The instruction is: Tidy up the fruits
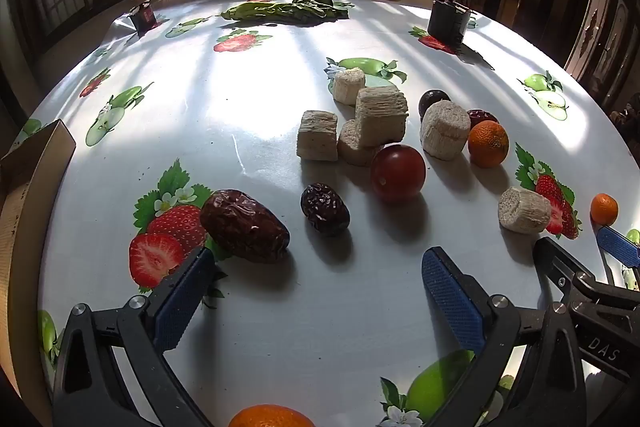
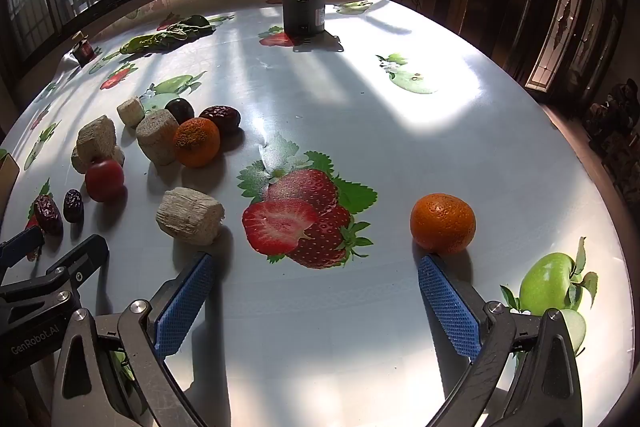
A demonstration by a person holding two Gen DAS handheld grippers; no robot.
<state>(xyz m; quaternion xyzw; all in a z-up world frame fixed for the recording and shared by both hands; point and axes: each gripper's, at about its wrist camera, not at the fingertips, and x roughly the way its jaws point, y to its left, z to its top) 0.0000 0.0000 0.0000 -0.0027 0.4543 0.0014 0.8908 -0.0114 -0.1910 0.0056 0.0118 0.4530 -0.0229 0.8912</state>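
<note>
Both claws hang low over the near edge of the surface, tilted down, jaws spread wide and grasping nothing. Left claw: a big date just ahead of its left pad, a smaller date further in; likely first picks, being nearest. Right claw: a small orange sits just beyond its right pad, apart from the rest. Mid-surface, a loose cluster: tomato, pale cut chunks, another orange, a dark plum. Fruits lie scattered, unsorted; sorting seems not yet begun. Cardboard box at the left edge, perhaps the destination. Far edge: leafy greens and a dark container.
</note>
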